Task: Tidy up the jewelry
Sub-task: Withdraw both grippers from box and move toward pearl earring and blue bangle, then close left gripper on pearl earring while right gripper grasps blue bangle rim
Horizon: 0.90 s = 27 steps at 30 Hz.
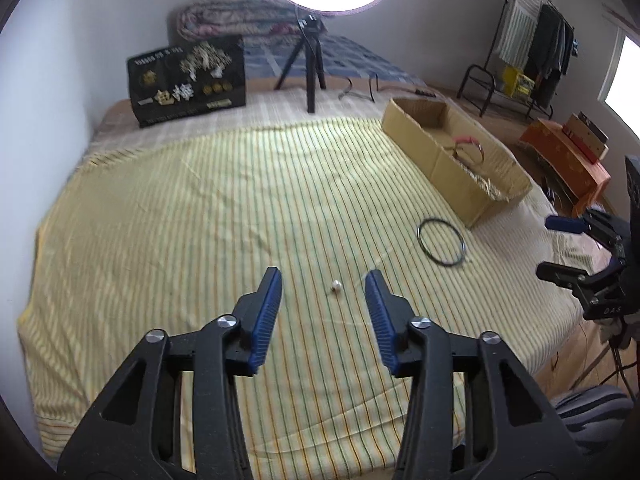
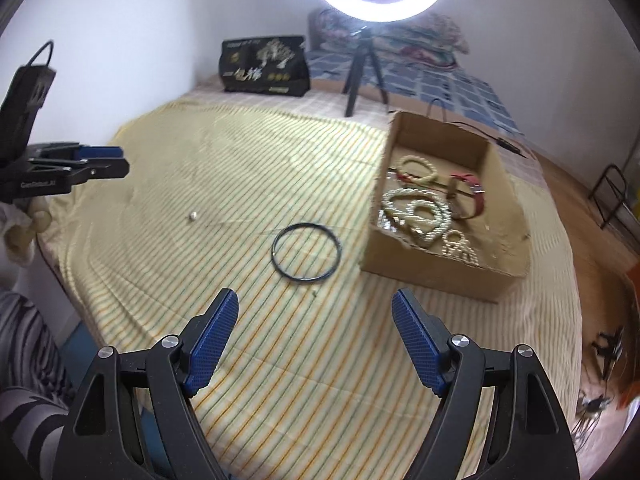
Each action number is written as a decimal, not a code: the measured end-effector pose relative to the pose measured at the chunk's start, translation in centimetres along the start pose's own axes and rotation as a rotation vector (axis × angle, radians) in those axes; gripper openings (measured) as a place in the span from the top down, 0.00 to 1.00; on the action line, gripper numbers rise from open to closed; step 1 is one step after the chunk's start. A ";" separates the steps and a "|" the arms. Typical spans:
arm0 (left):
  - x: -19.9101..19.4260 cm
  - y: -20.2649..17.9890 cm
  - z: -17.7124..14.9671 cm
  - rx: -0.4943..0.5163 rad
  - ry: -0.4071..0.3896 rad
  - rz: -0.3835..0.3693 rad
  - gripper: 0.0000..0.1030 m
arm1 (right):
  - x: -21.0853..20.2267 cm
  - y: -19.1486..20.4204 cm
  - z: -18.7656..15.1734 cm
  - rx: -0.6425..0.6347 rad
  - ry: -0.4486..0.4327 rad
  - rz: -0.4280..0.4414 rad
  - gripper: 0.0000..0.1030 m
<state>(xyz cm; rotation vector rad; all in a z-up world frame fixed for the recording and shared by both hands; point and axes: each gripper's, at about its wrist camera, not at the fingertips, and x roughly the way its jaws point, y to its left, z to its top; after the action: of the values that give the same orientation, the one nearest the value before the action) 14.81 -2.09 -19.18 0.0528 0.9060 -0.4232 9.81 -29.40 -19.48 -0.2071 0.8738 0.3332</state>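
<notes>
Two pieces lie loose on the yellow striped bedsheet [image 2: 248,360]: a thin dark hoop bangle [image 2: 306,251] just beside the open brown cardboard box [image 2: 432,270], and a tiny white bead-like piece [image 1: 336,287] well apart from it, nearer the left side. The box already holds several pearl-coloured bead strands [image 2: 420,210] and a red strap [image 2: 468,192].

The left claw [image 1: 322,286] is spread wide and empty, its blue ribbed pads either side of the white bead, which sits on the sheet between them. The right claw [image 2: 316,308] is likewise wide open and holds nothing, aimed toward the bangle.

The bead is likely very light, hard and round — it would roll or squirt out of a careless pinch, and the soft sheet gives under it, so the pads should close low and square across its middle. The bangle looks stiff and thin, probably smooth; since it lies flat on cloth, the surest hold seems to be one pad inside the ring and one outside, gripping the near arc.

Writing: the black box with gold and white printing [image 1: 187,80] at the wall carries large Chinese characters, the first reading "一"; the rest is too blurred to be sure of. The left claw's body, seen from the right wrist, bears small white lettering — not clearly legible.
</notes>
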 end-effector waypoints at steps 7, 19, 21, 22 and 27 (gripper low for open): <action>3.2 -0.4 -0.7 0.026 0.092 -0.044 0.68 | 3.4 1.2 0.3 -0.057 0.096 0.088 0.37; 7.4 0.2 -1.4 0.044 0.171 -0.076 0.74 | 7.0 0.8 1.1 -0.074 0.160 0.158 0.68; 7.9 0.2 -1.5 0.048 0.178 -0.077 0.74 | 7.5 1.0 1.3 -0.089 0.169 0.159 0.70; 8.1 0.2 -1.5 0.048 0.181 -0.078 0.75 | 7.8 1.0 1.3 -0.094 0.174 0.163 0.74; 9.1 0.1 -1.2 0.059 0.190 -0.080 0.78 | 9.4 1.3 1.9 -0.112 0.197 0.174 0.79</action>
<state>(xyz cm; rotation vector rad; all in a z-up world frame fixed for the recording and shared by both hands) 18.86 -4.82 -26.97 0.1126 1.0852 -0.5254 16.23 -25.73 -25.65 -0.2711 1.0719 0.5315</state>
